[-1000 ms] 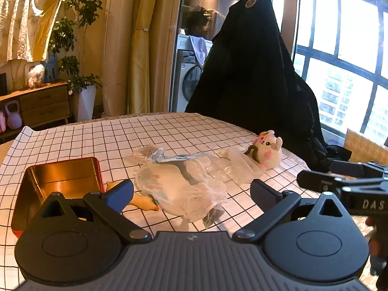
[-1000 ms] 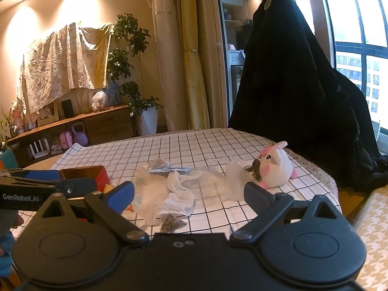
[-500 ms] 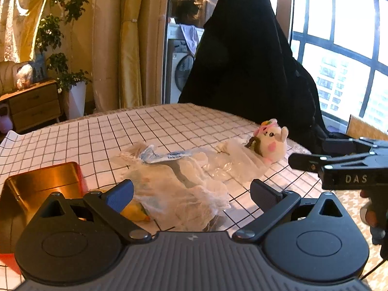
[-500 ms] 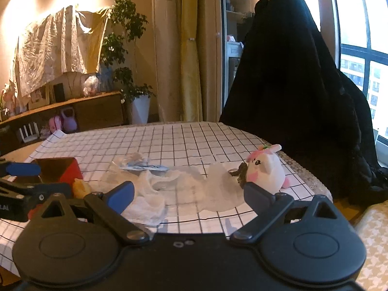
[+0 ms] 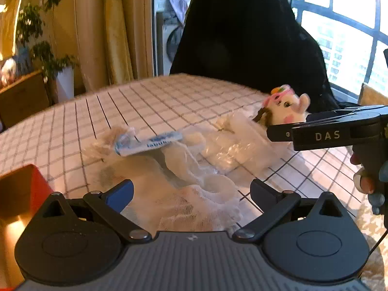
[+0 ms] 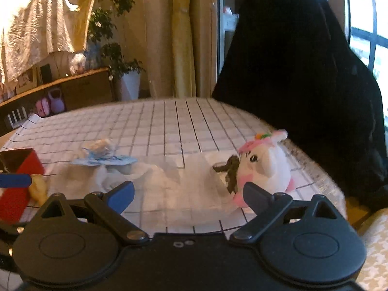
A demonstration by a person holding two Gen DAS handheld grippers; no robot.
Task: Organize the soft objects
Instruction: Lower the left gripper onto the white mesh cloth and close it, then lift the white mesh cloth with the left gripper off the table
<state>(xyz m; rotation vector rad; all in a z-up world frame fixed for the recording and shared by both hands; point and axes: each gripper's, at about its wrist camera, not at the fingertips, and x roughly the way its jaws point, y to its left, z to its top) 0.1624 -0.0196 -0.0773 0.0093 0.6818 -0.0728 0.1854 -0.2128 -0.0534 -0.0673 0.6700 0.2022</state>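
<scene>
Both grippers are black plastic, each left finger (image 5: 120, 194) blue-padded; right gripper (image 5: 325, 131) has "DAS" in white.

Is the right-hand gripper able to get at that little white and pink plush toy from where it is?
Probably yes. The right gripper is open, and the plush toy lies on the checked cloth just past its right finger, with nothing between them; only clear plastic wrap lies beside it.

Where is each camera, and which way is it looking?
Left wrist view: sits on the left tool, looking across the checked table at the white mesh bag; the right tool and fingers show.
Right wrist view: sits on the right tool, facing the pink-and-white plush toy; the left tool's blue tip shows.
Both views share the plush toy, the bag and the red box.
</scene>
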